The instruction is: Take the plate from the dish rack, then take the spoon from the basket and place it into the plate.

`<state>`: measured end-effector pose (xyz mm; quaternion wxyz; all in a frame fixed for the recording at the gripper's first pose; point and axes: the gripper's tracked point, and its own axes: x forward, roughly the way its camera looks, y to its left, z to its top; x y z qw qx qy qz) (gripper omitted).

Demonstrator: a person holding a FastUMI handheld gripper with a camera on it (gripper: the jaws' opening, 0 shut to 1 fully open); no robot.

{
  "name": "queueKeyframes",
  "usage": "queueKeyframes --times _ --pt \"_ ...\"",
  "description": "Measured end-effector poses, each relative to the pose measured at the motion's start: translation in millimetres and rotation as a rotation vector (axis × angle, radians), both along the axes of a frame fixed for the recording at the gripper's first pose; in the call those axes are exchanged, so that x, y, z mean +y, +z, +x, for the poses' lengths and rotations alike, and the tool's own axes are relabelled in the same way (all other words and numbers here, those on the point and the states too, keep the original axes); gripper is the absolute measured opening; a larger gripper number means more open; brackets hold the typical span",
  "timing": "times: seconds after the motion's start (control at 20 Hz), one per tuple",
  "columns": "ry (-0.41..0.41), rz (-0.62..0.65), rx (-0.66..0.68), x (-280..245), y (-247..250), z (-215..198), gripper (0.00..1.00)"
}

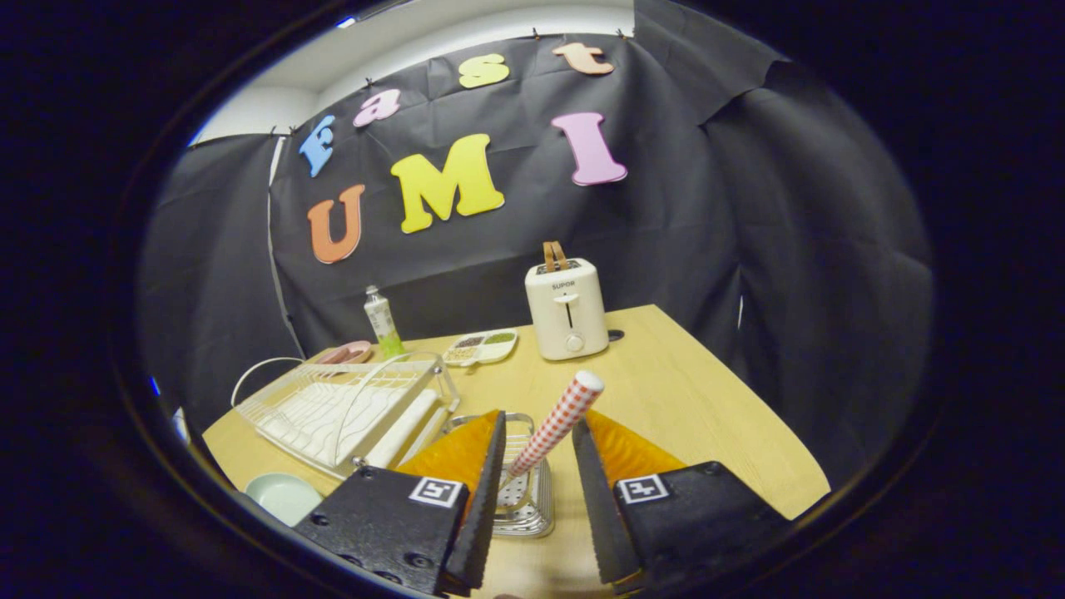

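Observation:
A spoon with a red-and-white checked handle (556, 423) stands slanted in the metal mesh basket (526, 509), its handle rising between my fingers. My gripper (539, 420) is open around the handle; the handle's lower part lies close to the left finger (487, 466), and a gap shows on the right side. The spoon's bowl is hidden in the basket. A pale green plate (283, 496) lies flat on the table, left of my left finger and in front of the white wire dish rack (337, 408).
A cream toaster (567, 308) stands at the back of the wooden table (699, 399). A small bottle (383, 323), a pink dish (349, 353) and a compartment tray (481, 347) sit behind the rack. The table's right edge runs near my right finger.

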<state>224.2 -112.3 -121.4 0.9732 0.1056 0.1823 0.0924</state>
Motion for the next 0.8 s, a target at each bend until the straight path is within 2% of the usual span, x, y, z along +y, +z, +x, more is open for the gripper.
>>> queueKeyframes --times 0.1,0.25,0.5,0.65,0.8 --pt "-0.005 0.006 -0.003 1 1 -3 0.38" --pt "0.018 0.037 0.004 10 5 -7 0.26" --pt "0.054 0.101 0.056 30 13 -20 0.13" --pt "0.021 0.108 0.055 32 21 -24 0.09" --pt "-0.024 0.105 0.022 28 42 -31 0.08"
